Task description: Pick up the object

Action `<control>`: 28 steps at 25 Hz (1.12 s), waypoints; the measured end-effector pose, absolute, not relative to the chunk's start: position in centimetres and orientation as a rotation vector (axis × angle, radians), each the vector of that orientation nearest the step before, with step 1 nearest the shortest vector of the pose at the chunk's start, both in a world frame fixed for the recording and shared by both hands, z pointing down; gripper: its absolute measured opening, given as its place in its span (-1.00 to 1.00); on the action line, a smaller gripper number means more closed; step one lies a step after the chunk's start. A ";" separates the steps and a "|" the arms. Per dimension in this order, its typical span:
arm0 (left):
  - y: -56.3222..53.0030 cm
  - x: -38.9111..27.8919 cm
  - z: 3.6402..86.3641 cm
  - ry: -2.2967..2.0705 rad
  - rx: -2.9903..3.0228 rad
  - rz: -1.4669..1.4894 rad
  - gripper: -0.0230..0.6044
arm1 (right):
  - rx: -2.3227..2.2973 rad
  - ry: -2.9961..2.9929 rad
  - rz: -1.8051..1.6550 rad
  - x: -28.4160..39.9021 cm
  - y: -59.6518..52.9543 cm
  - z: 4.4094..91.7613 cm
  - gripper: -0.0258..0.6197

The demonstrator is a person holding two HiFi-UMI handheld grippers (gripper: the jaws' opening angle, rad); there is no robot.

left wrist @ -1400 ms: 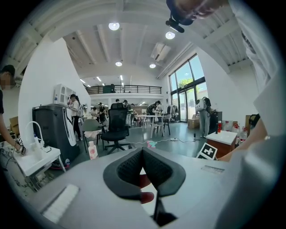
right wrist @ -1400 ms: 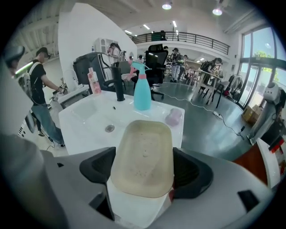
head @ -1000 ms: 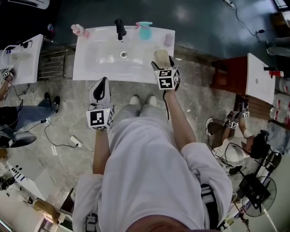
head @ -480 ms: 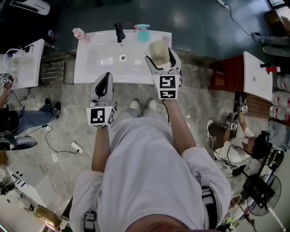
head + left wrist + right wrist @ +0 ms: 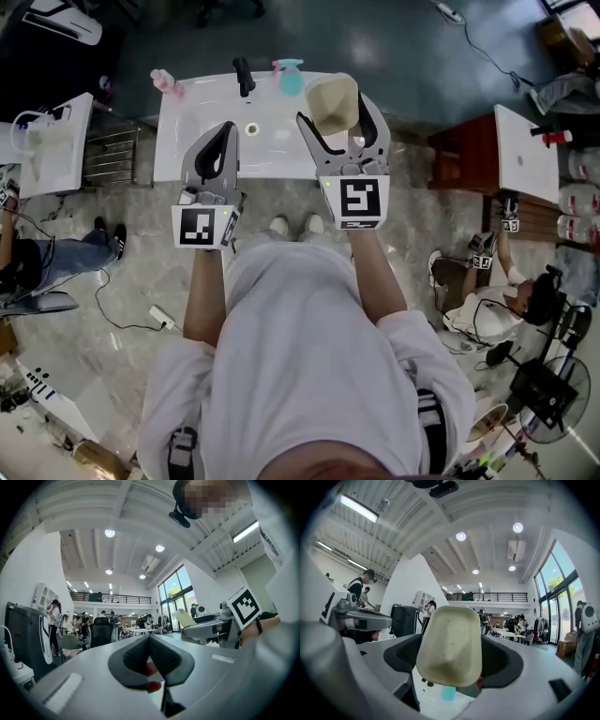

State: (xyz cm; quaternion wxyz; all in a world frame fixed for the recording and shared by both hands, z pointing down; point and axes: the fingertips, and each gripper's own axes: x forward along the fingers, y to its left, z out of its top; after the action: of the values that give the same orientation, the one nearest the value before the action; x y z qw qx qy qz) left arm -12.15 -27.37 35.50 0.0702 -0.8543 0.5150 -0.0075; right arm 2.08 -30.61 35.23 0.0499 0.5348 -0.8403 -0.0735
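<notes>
My right gripper (image 5: 336, 109) is held up above the white washbasin (image 5: 202, 141), its jaws wide and shut on a beige rounded object (image 5: 333, 101) that looks like a soap dish. The right gripper view shows the beige object (image 5: 450, 644) standing upright between the dark pads (image 5: 502, 660) of the right gripper (image 5: 451, 654). Left of it, my left gripper (image 5: 225, 131) hovers over the basin's front edge, shut, holding nothing. The left gripper (image 5: 149, 639) points up into the room, and its ribbed pads (image 5: 136, 656) meet.
On the basin's back rim stand a black faucet (image 5: 243, 75), a teal bottle (image 5: 289, 77) and a pink item (image 5: 167, 82). A second white basin (image 5: 52, 141) stands left, a white-topped table (image 5: 525, 155) right. A seated person (image 5: 487, 300) and floor cables (image 5: 122, 305) are nearby.
Both grippers have risen toward the camera. The right one has lifted the beige object up from the basin's front right corner.
</notes>
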 end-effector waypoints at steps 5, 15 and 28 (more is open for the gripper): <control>-28.3 -10.8 32.8 1.494 -2.573 0.028 -0.93 | 1.704 -2.625 -0.278 2.3 -29.0 31.2 0.30; -28.5 -9.1 30.3 1.425 -2.600 0.109 -0.93 | 1.792 -2.622 -0.309 3.7 -26.8 28.9 0.29; -27.5 -7.7 30.1 1.352 -2.640 0.088 -0.93 | 1.815 -2.549 -0.329 6.1 -25.9 29.9 0.29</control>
State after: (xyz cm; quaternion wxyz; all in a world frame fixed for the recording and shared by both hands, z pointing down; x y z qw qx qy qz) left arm -7.69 -27.47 30.11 0.0870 -0.8863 0.4539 0.0297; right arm 6.12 -25.88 29.91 -0.0025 0.5768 -0.8101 -0.1047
